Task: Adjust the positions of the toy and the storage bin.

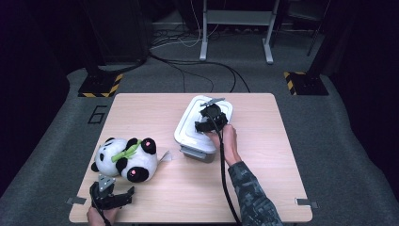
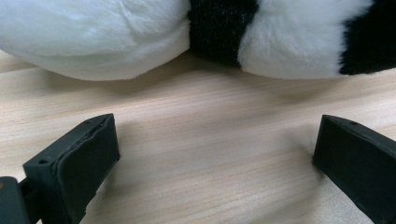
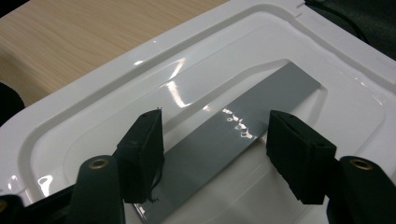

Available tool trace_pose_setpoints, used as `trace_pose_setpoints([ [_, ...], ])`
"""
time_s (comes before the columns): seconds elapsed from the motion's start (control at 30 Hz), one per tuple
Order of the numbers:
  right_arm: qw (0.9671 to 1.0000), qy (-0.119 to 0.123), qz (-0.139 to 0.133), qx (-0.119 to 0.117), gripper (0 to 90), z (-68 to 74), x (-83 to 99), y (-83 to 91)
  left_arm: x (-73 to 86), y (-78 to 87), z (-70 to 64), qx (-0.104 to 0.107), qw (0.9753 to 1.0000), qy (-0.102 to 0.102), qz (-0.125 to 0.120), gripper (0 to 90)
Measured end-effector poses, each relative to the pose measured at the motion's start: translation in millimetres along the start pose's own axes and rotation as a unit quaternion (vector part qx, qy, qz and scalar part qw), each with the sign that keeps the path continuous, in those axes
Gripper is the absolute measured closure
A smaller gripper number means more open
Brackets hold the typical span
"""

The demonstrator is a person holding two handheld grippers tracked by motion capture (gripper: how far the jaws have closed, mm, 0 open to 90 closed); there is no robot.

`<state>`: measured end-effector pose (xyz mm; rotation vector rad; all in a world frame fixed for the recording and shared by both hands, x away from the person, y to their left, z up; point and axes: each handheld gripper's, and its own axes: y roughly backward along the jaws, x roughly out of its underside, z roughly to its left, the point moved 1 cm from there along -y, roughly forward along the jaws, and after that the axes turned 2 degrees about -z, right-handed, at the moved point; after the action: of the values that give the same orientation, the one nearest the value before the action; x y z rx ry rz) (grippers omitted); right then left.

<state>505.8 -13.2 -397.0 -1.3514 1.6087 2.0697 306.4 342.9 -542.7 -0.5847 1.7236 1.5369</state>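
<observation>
A black-and-white panda plush [image 1: 126, 159] with a green bow lies at the table's front left; its white and black fur [image 2: 201, 32] is close ahead in the left gripper view. My left gripper [image 1: 114, 196] rests just in front of it, open, nothing between its jaws. A white lidded box [image 1: 203, 127] sits mid-table. My right gripper [image 1: 210, 118] hovers over its lid [image 3: 224, 107], open, jaws either side of the grey handle strip [image 3: 238, 140].
The wooden table [image 1: 263, 141] has bare surface at right and back left. A white tag [image 1: 164, 157] lies beside the panda. Beyond the table are cables, a metal stand [image 1: 235, 28] and striped floor bases [image 1: 99, 85].
</observation>
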Motion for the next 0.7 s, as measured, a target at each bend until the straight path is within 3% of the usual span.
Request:
trace_pose_setpoints([
  [0.7,0.9999,0.012,0.002,-0.01,56.4,-25.2,24.4,30.9,-0.1,0.0,0.0,0.0,1.0,0.0,0.0,0.0],
])
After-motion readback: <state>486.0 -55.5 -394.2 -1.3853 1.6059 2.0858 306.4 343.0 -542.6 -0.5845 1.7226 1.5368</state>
